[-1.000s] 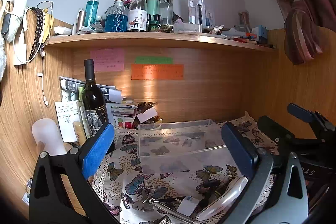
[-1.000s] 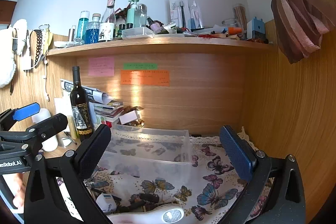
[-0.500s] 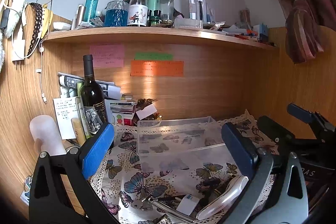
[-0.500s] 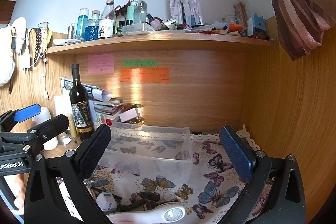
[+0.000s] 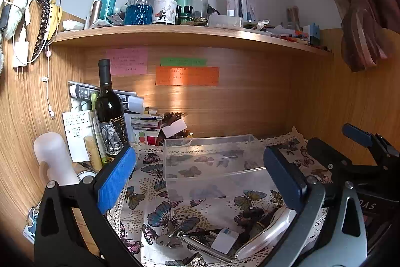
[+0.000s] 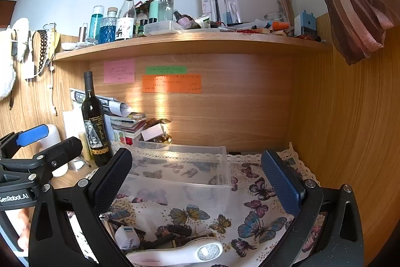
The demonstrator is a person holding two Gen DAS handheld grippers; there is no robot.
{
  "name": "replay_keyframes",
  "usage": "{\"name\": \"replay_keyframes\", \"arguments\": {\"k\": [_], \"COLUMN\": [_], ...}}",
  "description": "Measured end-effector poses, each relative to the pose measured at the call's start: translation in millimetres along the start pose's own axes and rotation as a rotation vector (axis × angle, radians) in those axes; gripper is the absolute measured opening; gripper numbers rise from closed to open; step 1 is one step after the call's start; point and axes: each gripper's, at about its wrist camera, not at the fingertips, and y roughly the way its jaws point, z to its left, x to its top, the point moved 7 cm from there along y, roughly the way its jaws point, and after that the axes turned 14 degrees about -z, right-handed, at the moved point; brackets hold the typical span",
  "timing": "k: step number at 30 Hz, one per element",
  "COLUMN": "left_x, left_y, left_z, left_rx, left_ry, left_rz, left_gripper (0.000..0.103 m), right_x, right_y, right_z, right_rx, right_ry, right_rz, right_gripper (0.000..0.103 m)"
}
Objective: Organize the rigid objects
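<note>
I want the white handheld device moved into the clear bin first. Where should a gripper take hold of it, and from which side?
Probably grip the white handheld device across its narrow handle, left of the round lens end, coming down from above. It lies flat and long on the butterfly cloth, so the fingers can straddle its width. The right gripper, open, is nearest, with the clear bin just beyond.

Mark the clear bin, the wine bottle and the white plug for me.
clear bin (image 6: 226,168): right wrist view, right wall.
wine bottle (image 5: 110,114): left wrist view, dark body above the label.
white plug (image 6: 126,237): right wrist view, top face.
</note>
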Motion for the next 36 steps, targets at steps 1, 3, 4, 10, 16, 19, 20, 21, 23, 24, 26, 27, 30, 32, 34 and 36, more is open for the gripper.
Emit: {"name": "replay_keyframes", "arguments": {"k": [1, 3, 4, 10, 16, 19, 20, 21, 23, 24, 26, 27, 30, 32, 34, 36], "left_x": [0.0, -0.1, 0.0, -0.6, -0.1, -1.3, -1.6, -1.8, -1.6, -1.7, -1.8, -1.8, -1.5, -1.5, -2.7, -3.5], "left_y": [0.4, 0.4, 0.6, 0.2, 0.4, 0.5, 1.2, 1.6, 1.9, 1.7, 1.7, 1.9, 2.0, 2.0, 2.4, 2.8], "left_z": [0.5, 0.4, 0.5, -0.4, -0.2, -0.2, -0.5, -0.9, -1.0, -1.2, -1.4, -1.4, -1.5, -1.4, -2.0, -2.3], "left_rx": [0.000, 0.000, 0.000, 0.000, 0.002, -0.001, -0.002, -0.002, -0.002, -0.002, -0.003, -0.003, -0.002, -0.002, -0.002, -0.005], "left_ry": [0.001, 0.001, 0.000, 0.001, 0.000, -0.003, -0.003, -0.003, -0.003, -0.003, -0.003, -0.003, -0.003, -0.004, -0.004, -0.005], "left_rz": [0.000, 0.001, 0.001, 0.002, 0.001, 0.004, 0.005, 0.005, 0.005, 0.005, 0.005, 0.005, 0.006, 0.007, 0.009, 0.012], "left_gripper": [0.103, 0.103, 0.103, 0.103, 0.103, 0.103, 0.103, 0.103, 0.103, 0.103, 0.103, 0.103, 0.103, 0.103, 0.103, 0.103], "right_x": [-0.7, -1.4, -1.5, -1.5, -2.1, -2.3, -2.3, -2.4, -2.4, -2.5, -2.8, -2.7, -2.8, -2.9, -3.2, -4.6], "right_y": [0.4, 0.9, 1.0, 1.1, 1.8, 1.7, 1.8, 1.8, 1.9, 1.8, 2.1, 2.1, 2.2, 2.2, 2.2, 2.6], "right_z": [0.2, 0.0, -0.1, -0.3, -1.0, -1.0, -1.0, -1.0, -0.9, -0.9, -0.7, -0.7, -0.9, -0.9, -0.7, -0.5], "right_rx": [0.001, 0.001, 0.001, 0.000, -0.001, -0.001, -0.001, -0.001, -0.001, -0.001, -0.001, -0.001, 0.000, 0.000, 0.000, 0.000], "right_ry": [0.002, 0.003, 0.003, 0.005, 0.010, 0.011, 0.010, 0.010, 0.010, 0.011, 0.012, 0.011, 0.011, 0.012, 0.013, 0.013], "right_rz": [0.003, 0.005, 0.005, 0.007, 0.011, 0.011, 0.011, 0.010, 0.011, 0.011, 0.011, 0.011, 0.012, 0.012, 0.014, 0.016], "right_gripper": [0.103, 0.103, 0.103, 0.103, 0.103, 0.103, 0.103, 0.103, 0.103, 0.103, 0.103, 0.103, 0.103, 0.103, 0.103, 0.103]}}
